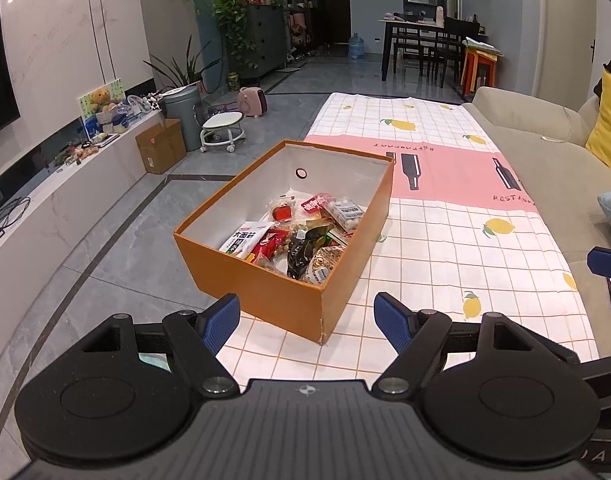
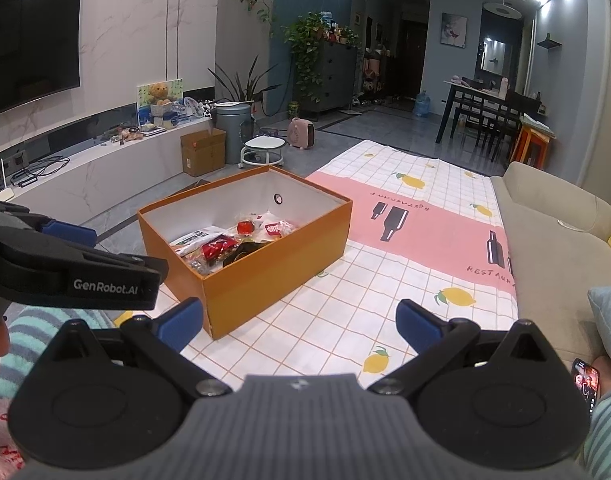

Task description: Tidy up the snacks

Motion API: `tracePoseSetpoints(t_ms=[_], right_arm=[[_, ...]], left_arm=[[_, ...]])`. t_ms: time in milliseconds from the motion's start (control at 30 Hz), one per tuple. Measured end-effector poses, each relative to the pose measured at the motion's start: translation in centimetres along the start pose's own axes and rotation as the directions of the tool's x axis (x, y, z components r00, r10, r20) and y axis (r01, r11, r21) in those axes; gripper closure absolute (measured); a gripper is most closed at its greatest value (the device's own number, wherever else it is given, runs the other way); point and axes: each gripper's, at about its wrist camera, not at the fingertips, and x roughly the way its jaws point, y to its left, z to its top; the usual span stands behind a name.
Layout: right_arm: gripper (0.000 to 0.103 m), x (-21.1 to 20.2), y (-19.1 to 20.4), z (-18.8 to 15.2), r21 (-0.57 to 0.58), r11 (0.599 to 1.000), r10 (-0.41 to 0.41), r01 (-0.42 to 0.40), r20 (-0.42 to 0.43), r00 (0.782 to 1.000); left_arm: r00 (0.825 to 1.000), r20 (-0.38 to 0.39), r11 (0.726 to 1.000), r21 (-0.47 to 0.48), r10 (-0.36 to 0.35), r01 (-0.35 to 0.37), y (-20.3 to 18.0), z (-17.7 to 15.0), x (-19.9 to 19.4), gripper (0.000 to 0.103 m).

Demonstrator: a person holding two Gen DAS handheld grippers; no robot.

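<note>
An open orange box [image 1: 265, 284] stands on the lemon-print tablecloth [image 1: 445, 240] and holds several snack packets [image 1: 301, 236]. It also shows in the right wrist view [image 2: 265, 276], with the snack packets [image 2: 233, 246] inside. My left gripper [image 1: 307, 320] is open and empty, held just short of the box's near corner. My right gripper [image 2: 299, 322] is open and empty, above the cloth to the right of the box's near corner. The left gripper's body [image 2: 65, 268] shows at the left of the right wrist view.
A beige sofa [image 1: 545, 168] borders the cloth on the right, with a yellow cushion [image 1: 609, 136]. A phone [image 2: 585, 388] lies at the near right. A TV console [image 2: 105, 168], cardboard box [image 2: 201, 152], bin [image 2: 233, 128] and stool [image 2: 263, 152] stand across the floor at left.
</note>
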Motion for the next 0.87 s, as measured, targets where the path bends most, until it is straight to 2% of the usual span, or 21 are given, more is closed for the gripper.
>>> tracePoseSetpoints(t_ms=[867], right_arm=[[0.004, 0.2, 0.26, 0.01, -0.002, 1.0, 0.011, -0.011, -0.023, 1.0]], left_arm=[[1.0, 0.011, 1.0, 0.025, 0.013, -0.013, 0.0, 0.11, -0.3, 0.014]])
